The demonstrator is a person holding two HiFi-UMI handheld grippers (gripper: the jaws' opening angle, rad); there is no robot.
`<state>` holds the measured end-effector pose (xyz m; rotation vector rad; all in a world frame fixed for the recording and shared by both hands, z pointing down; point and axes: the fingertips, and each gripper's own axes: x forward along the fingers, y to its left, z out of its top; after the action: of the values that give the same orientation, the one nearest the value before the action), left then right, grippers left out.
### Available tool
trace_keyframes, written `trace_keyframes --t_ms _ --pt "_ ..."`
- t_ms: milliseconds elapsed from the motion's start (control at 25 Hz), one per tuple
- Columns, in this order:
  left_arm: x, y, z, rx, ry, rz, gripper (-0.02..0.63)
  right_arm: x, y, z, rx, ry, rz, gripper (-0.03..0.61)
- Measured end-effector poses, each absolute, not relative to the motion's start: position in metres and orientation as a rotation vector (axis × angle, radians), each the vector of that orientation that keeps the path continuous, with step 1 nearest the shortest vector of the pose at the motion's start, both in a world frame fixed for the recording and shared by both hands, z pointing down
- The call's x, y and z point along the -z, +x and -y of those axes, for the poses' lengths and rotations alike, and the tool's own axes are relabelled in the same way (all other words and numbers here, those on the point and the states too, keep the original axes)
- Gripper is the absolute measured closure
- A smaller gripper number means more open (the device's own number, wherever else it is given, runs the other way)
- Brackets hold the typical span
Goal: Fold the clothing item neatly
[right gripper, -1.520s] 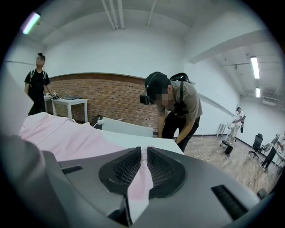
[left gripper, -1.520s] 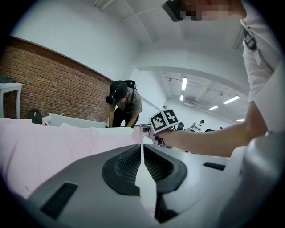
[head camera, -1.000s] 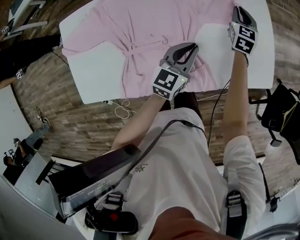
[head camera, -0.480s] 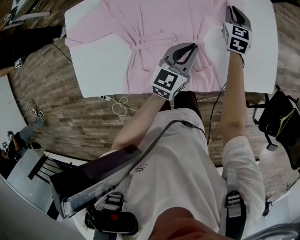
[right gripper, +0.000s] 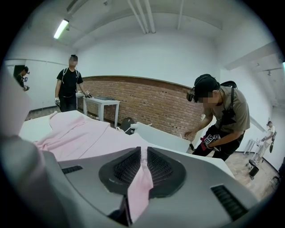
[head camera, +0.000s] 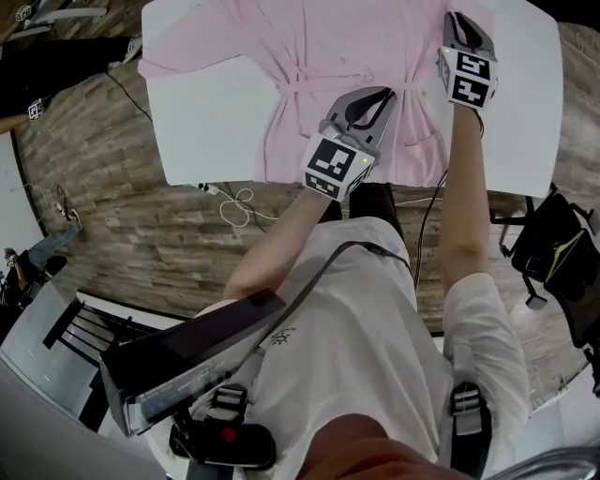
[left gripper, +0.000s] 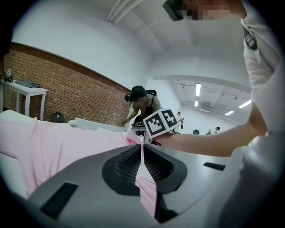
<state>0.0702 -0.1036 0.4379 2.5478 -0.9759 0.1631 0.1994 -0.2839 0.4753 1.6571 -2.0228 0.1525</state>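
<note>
Shifted leftward: right gripper, clamped on pink robe edge; left gripper pinches its fabric too. Robe's length runs away from the person, hem nearest.

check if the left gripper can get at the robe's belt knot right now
Probably not yet: the left gripper is shut on the pink robe, though the belt knot lies uncovered just beside it.

A shared lab-like workroom: brick wall, white tables, ceiling strip lights, other people working.
</note>
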Motion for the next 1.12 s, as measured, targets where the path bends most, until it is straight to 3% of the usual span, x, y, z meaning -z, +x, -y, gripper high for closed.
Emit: trace_keyframes --t_ms 1120 --pt "-0.441 0.015 0.113 -0.141 2.505 1.055 0.612 -0.486 0.096 0.289 -0.137 1.509 2.121 0.531"
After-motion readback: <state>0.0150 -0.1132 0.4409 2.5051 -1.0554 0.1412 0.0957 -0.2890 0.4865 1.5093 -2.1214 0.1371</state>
